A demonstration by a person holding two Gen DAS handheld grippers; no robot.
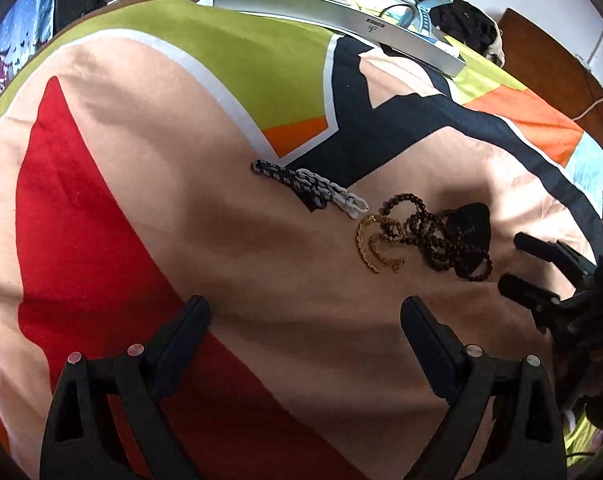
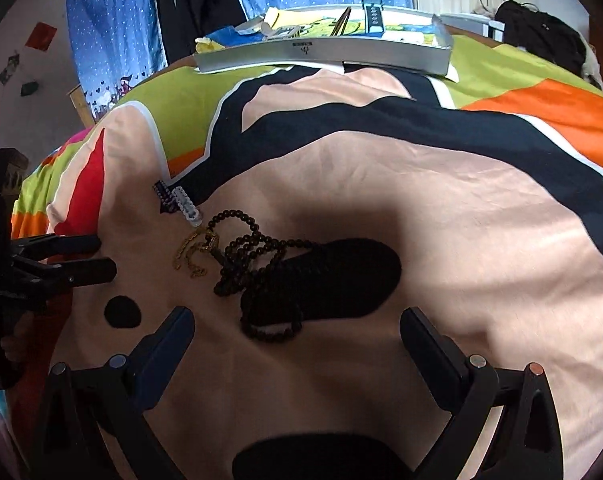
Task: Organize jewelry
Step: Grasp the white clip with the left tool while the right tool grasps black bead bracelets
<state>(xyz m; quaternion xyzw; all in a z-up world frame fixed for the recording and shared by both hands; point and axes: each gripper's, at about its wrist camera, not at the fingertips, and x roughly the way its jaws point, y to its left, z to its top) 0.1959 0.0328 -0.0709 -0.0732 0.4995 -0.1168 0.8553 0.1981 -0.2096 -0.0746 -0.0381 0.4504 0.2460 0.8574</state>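
Jewelry lies in a loose cluster on a colourful bedspread point(image 1: 141, 160). A dark beaded necklace point(image 1: 433, 236) is tangled beside a gold chain point(image 1: 375, 244). Just past them lie a white link bracelet point(image 1: 341, 196) and a black-and-grey link bracelet point(image 1: 289, 182), side by side. My left gripper point(image 1: 304, 308) is open and empty, short of the cluster and to its left. My right gripper point(image 2: 296, 316) is open and empty, its fingers either side of the near loop of the beaded necklace point(image 2: 257, 248). The gold chain point(image 2: 191, 254) and white bracelet point(image 2: 187, 206) sit further left.
A long silver tray point(image 2: 321, 54) with mixed small items rests at the far side of the bed. Dark clothing point(image 2: 541, 32) is piled at the back right. Blue curtains hang behind. Each gripper shows in the other's view: right gripper point(image 1: 510, 259), left gripper point(image 2: 105, 256).
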